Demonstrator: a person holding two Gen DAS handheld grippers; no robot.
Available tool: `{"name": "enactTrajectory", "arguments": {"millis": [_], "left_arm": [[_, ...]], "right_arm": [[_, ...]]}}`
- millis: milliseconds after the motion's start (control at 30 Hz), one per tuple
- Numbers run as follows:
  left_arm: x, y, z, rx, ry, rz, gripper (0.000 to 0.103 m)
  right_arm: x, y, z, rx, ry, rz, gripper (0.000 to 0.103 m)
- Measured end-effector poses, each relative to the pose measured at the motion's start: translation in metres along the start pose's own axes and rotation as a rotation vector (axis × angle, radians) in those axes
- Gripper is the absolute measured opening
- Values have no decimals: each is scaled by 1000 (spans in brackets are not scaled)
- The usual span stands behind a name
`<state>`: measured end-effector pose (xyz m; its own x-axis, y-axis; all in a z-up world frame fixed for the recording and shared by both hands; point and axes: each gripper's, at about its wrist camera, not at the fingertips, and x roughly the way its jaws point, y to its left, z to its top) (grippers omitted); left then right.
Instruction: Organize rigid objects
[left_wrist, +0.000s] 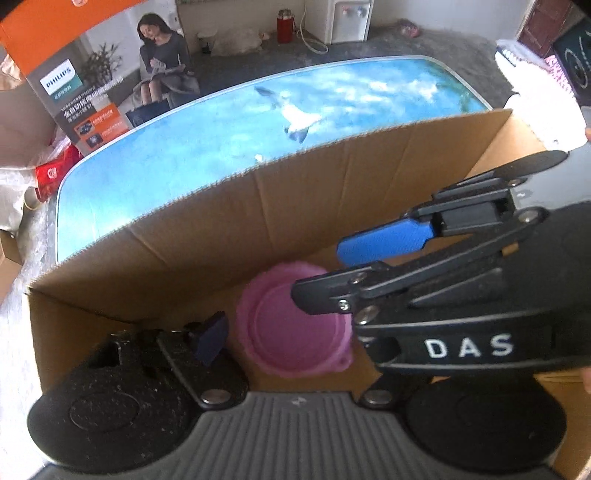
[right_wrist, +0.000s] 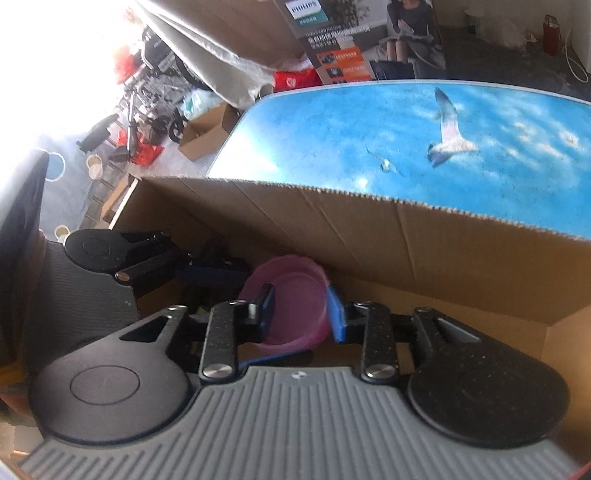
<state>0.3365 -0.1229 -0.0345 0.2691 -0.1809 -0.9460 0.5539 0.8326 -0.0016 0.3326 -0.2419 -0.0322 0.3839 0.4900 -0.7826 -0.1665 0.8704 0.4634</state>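
A pink plastic bowl (left_wrist: 295, 334) (right_wrist: 295, 306) lies upright on the floor of an open cardboard box (left_wrist: 221, 229) (right_wrist: 406, 240). My right gripper (right_wrist: 303, 312) (left_wrist: 351, 269) reaches down into the box and is open. Its left pad hangs over the bowl's inside and its blue right pad (right_wrist: 336, 314) sits just outside the rim, so the wall is not pinched. My left gripper (left_wrist: 291, 332) (right_wrist: 207, 269) is also in the box, open wide around the bowl. Its dark blue left pad (left_wrist: 212, 338) stands just clear of the rim, and the right gripper hides its other finger.
The box stands on a table printed with blue sky and gulls (left_wrist: 258, 118) (right_wrist: 332, 129). A tall Philips carton (left_wrist: 92, 92) (right_wrist: 351, 37) rises behind the table's far corner. A white-gloved hand (left_wrist: 546, 110) shows at the right. Floor clutter and small boxes (right_wrist: 199, 136) lie to the left.
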Motion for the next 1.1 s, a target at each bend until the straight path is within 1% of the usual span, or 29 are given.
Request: {"name": "enactTrajectory", "arguments": {"millis": [33, 100, 167, 233, 367, 433, 533, 567, 633, 667, 733, 767, 867, 933, 1000, 1100], "left_arm": [[-4, -1, 0, -3, -12, 1, 86], [-15, -3, 0, -8, -37, 3, 87], [-30, -5, -1, -12, -72, 2, 88], [-50, -8, -5, -9, -113, 7, 90], [-92, -18, -19, 9, -200, 12, 90], [-114, -23, -28, 15, -244, 3, 91], [-150, -36, -48, 41, -326, -14, 92], [-159, -41, -55, 48, -355, -19, 92], [-177, -51, -72, 59, -415, -30, 93], [-182, -58, -80, 64, -430, -33, 94], [-188, -70, -96, 76, -439, -39, 94], [-190, -75, -103, 74, -440, -42, 94], [-188, -91, -127, 41, -426, -62, 95], [-185, -96, -142, 17, -410, -88, 97], [-179, -98, -155, -13, -406, -112, 97], [-167, -103, -180, -49, -433, -156, 97]], "right_arm": [[-3, 0, 1, 0, -13, 4, 45], [-12, -1, 1, 4, -40, 11, 49], [-29, 4, -2, 4, -63, 20, 50], [-49, 9, -6, -1, -104, 32, 54], [-106, 26, -27, -33, -233, 49, 61], [-138, 37, -43, -58, -310, 49, 73], [-187, 53, -77, -96, -434, 58, 84], [-202, 58, -88, -102, -465, 60, 85], [-228, 66, -113, -111, -525, 57, 94], [-238, 70, -125, -113, -549, 54, 95], [-256, 75, -149, -111, -594, 39, 102], [-262, 77, -163, -112, -613, 33, 102], [-273, 81, -195, -108, -636, -1, 102], [-275, 84, -215, -117, -636, -52, 102], [-274, 87, -233, -128, -634, -133, 102], [-265, 89, -256, -170, -625, -277, 102]]}}
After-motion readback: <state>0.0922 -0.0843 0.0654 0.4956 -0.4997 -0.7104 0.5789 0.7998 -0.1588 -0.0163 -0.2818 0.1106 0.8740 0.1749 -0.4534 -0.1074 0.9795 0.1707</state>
